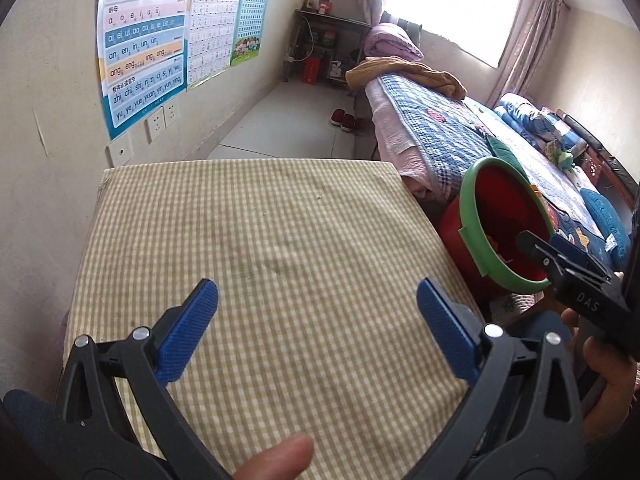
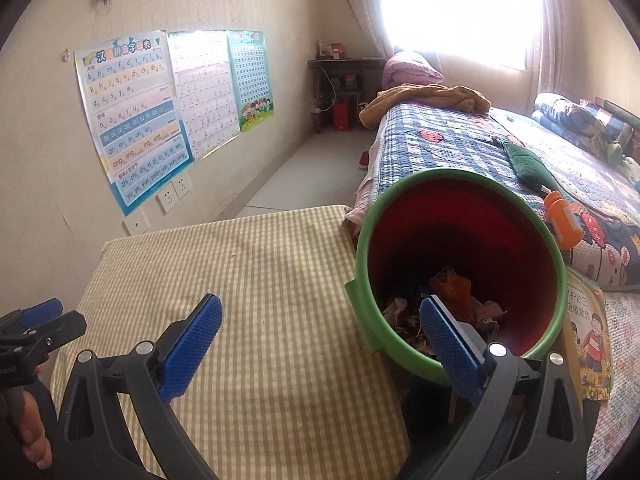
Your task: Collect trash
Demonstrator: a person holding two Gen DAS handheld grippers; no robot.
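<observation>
A red trash bin with a green rim (image 2: 456,264) stands just right of the table with a green-checked cloth (image 2: 256,280); crumpled paper and orange scraps (image 2: 448,300) lie at its bottom. My right gripper (image 2: 320,344) is open and empty, one finger over the cloth, the other over the bin's near rim. My left gripper (image 1: 318,328) is open and empty above the cloth (image 1: 260,248). In the left wrist view the bin (image 1: 504,224) sits at the right with the right gripper (image 1: 560,260) at its rim.
A bed with a blue patchwork quilt (image 2: 500,160) lies to the right, with an orange bottle (image 2: 562,220) and a children's book (image 2: 590,332) near the bin. Posters and sockets (image 2: 132,120) cover the left wall. Red slippers (image 1: 346,120) lie on the floor.
</observation>
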